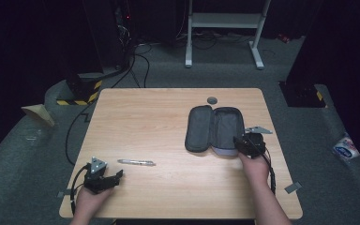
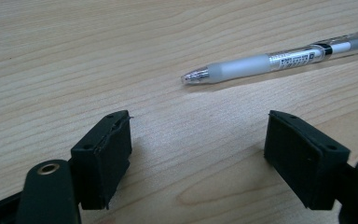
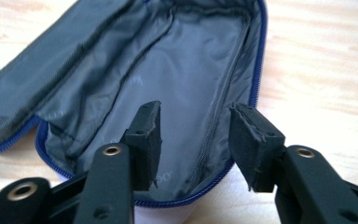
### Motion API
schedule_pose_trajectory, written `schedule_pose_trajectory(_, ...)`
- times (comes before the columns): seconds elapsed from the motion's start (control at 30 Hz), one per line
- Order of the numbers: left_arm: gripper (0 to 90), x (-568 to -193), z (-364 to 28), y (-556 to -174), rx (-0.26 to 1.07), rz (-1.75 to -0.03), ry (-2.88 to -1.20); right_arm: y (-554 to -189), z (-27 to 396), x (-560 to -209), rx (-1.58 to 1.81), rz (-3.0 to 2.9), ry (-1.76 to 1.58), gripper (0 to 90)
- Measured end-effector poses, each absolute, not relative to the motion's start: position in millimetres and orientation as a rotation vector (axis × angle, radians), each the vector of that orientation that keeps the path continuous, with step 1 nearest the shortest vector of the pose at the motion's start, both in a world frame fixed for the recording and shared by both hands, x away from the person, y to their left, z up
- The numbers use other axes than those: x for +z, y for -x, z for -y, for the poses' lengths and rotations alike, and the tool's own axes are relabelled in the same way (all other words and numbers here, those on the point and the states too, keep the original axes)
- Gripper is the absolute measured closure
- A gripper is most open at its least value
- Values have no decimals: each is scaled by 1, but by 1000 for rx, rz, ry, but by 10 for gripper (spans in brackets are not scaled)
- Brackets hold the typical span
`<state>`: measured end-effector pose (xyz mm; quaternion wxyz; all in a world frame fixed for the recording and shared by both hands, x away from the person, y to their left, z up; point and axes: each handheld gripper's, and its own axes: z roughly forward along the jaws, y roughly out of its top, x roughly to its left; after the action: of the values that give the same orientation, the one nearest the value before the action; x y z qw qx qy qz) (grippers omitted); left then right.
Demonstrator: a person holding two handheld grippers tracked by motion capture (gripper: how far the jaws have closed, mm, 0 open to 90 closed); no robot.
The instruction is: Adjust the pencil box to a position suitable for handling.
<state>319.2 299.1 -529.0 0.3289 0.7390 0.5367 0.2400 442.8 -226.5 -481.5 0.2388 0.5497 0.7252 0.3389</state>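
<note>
Dark floor and cabling surround a pale wooden worktop (image 1: 168, 187) on which the work is laid out, described from left to right. Left claw (image 1: 119, 175): held low at the near left corner, jaws spread wide with nothing between them, pointing toward the pen. Clear ballpoint pen (image 1: 136, 162): lying flat on the bare wood just beyond that claw, tip toward it — touched by nothing. Pencil case (image 1: 213, 129): unzipped and folded open right of centre, grey lining and blue zip exposed, interior apparently empty. Right claw (image 1: 236, 140): at the case's near right edge, jaws partly spread over the lining — no pad pressing on the fabric. Step in hand, as judged: steadying the opened case before the pen is packed. The next move calls for the left claw to close across the pen's barrel and carry it rightward into the case.
</note>
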Motion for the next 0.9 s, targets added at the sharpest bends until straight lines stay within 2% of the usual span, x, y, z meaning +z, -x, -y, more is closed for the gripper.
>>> schedule_pose_trajectory(0.03, 233, -529, -299, -319, 629, -1402, -1935, -441, 226, -485, 933, -1997, -1502, 599)
schedule_pose_trajectory(0.4, 233, -529, -299, -319, 629, -1401, -1933, -422, 218, -491, 979, -2055, -1424, 764)
schedule_pose_trajectory(0.67, 234, -529, -299, -319, 630, -1403, -1932, -413, 216, -485, 1024, -2066, -1370, 810)
schedule_pose_trajectory(0.7, 234, -529, -299, -319, 629, -1404, -1932, -413, 216, -480, 1036, -2037, -1375, 730)
schedule_pose_trajectory(0.8, 234, -529, -298, -319, 631, -1404, -1928, -418, 219, -476, 1048, -1975, -1405, 568)
schedule_pose_trajectory(0.9, 234, -529, -299, -319, 629, -1402, -1932, -429, 224, -478, 1006, -1955, -1464, 486)
